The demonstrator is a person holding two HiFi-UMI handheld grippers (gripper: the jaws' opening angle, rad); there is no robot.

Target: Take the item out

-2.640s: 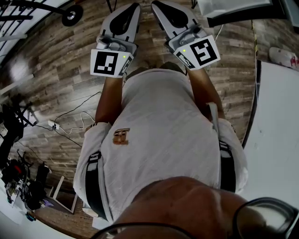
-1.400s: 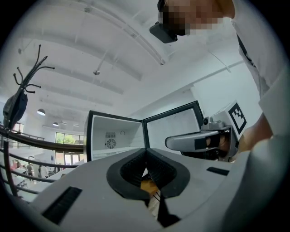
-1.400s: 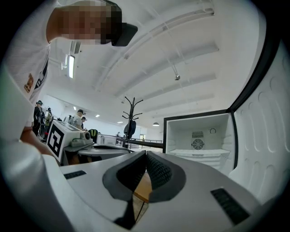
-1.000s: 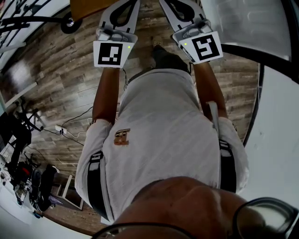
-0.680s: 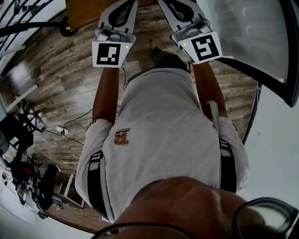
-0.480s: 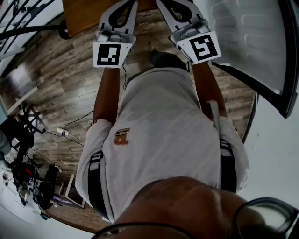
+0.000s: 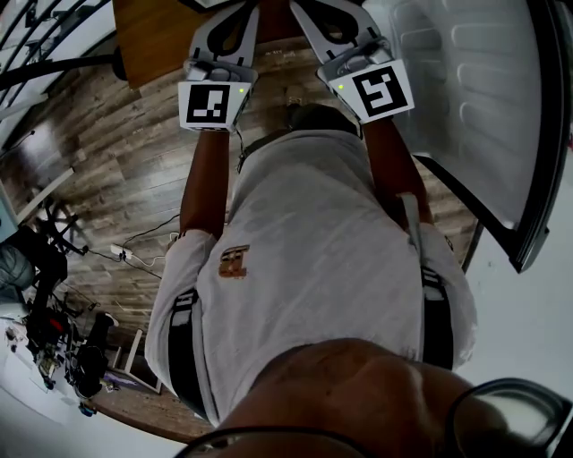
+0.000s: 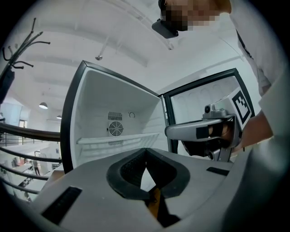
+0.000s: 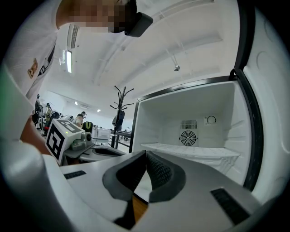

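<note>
Both grippers are held out in front of the person's chest, side by side and pointing at an open white fridge compartment (image 8: 113,113). My left gripper (image 8: 145,151) is shut, its black pads meeting with nothing between them. My right gripper (image 9: 146,154) is shut and empty too. In the head view the left gripper (image 7: 251,14) and right gripper (image 7: 306,12) reach the top edge. The compartment shows a back fan grille (image 9: 188,137) and one white shelf (image 9: 190,152). No item shows inside it.
The fridge's white door (image 7: 466,107) stands swung open at the right, close to the right arm. A brown wooden surface (image 7: 157,36) lies ahead on the left. A coat rack (image 9: 121,106) and desks stand to the left. Cables (image 7: 143,246) trail on the wood floor.
The head view has swung: the open fridge door now fills the upper right, and the wooden surface has come in at the top left. Both grippers stay shut and together.
</note>
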